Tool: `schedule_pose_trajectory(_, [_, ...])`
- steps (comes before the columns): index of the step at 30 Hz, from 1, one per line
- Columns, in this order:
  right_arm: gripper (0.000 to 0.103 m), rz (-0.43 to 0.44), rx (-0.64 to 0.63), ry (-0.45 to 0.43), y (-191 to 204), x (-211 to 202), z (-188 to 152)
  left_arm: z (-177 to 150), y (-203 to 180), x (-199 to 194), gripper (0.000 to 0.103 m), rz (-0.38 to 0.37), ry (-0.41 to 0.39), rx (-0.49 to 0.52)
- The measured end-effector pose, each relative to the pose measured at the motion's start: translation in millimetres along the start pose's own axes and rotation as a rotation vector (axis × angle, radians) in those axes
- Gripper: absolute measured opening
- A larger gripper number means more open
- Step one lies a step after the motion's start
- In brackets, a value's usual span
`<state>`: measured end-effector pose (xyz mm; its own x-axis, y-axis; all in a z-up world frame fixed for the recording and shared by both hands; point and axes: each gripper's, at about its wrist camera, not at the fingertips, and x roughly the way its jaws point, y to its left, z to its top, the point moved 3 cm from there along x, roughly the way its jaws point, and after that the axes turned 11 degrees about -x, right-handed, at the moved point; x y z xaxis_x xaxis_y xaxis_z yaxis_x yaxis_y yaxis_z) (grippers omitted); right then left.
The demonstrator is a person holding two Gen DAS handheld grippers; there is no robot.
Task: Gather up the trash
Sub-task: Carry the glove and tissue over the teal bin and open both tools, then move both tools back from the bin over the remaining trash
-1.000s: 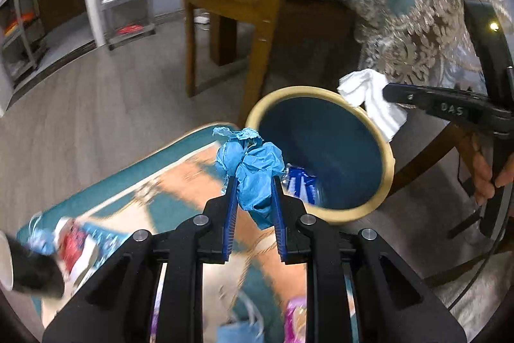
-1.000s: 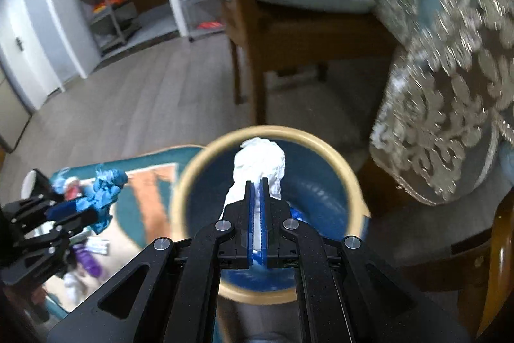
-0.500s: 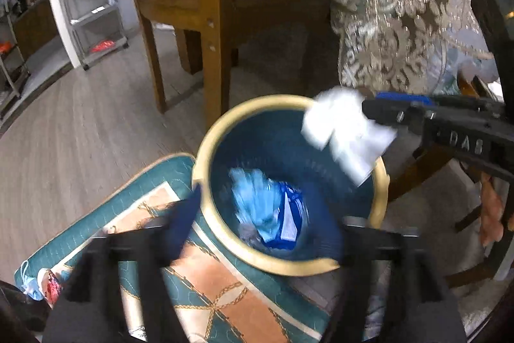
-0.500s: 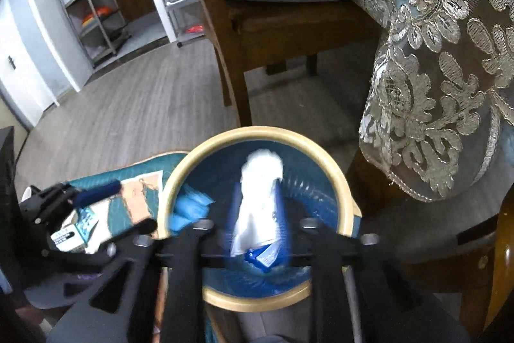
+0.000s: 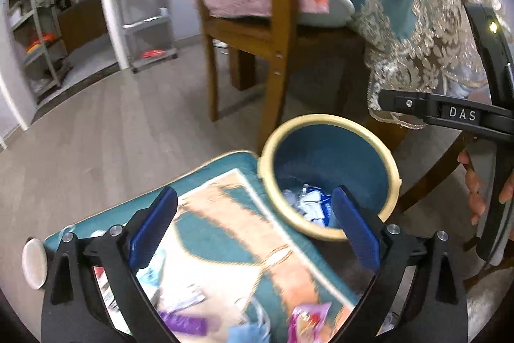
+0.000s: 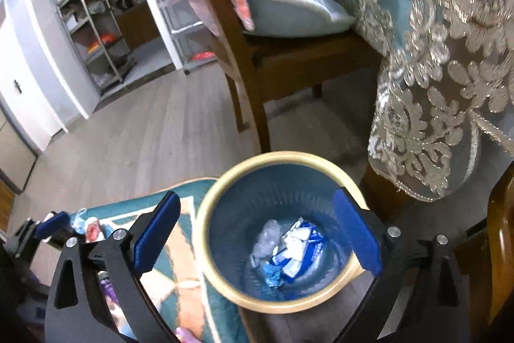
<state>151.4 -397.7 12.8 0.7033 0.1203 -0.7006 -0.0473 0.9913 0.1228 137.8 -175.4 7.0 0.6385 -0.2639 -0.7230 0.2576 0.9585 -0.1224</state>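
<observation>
A blue trash bin with a cream rim (image 5: 331, 121) (image 6: 282, 157) stands on the floor by a rug. Crumpled wrappers and tissue (image 6: 289, 249) lie at its bottom, also seen in the left wrist view (image 5: 310, 204). My left gripper (image 5: 253, 227) is open and empty, above the rug just left of the bin. My right gripper (image 6: 255, 233) is open and empty, above the bin's mouth; it shows side-on in the left wrist view (image 5: 401, 102). More litter (image 5: 183, 320) lies on the rug near the left gripper.
A teal and orange rug (image 5: 231, 233) holds several wrappers, one pink (image 5: 308, 320). A wooden chair (image 5: 273, 47) stands behind the bin. A lace tablecloth (image 6: 443, 85) hangs at the right. Metal shelves (image 5: 35, 31) stand far left.
Both grippers opened and dropped their loads into the bin: the blue crumpled piece from the left, the white tissue from the right. The left gripper then pulled back over the rug.
</observation>
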Motion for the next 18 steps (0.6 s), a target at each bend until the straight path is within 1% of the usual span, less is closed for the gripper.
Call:
schedule_pose_trajectory(7, [0.096,0.102,0.044,-0.036,37.8,-28.9,-5.0,-6.4,38.4,-64.1,0.096,0.065,-0.074,-0.025])
schedule_pose_trajectory(12, [0.096,0.086,0.057,-0.012,57.5,-34.7,-23.3,-15.0,65.3,-105.1,0.097,0.079,-0.113,-0.064])
schedule_pose_trajectory(18, [0.096,0.067,0.046,0.057,83.5,-33.2,-52.9,-28.1,93.6,-140.7,0.097,0.089,-0.154,-0.098])
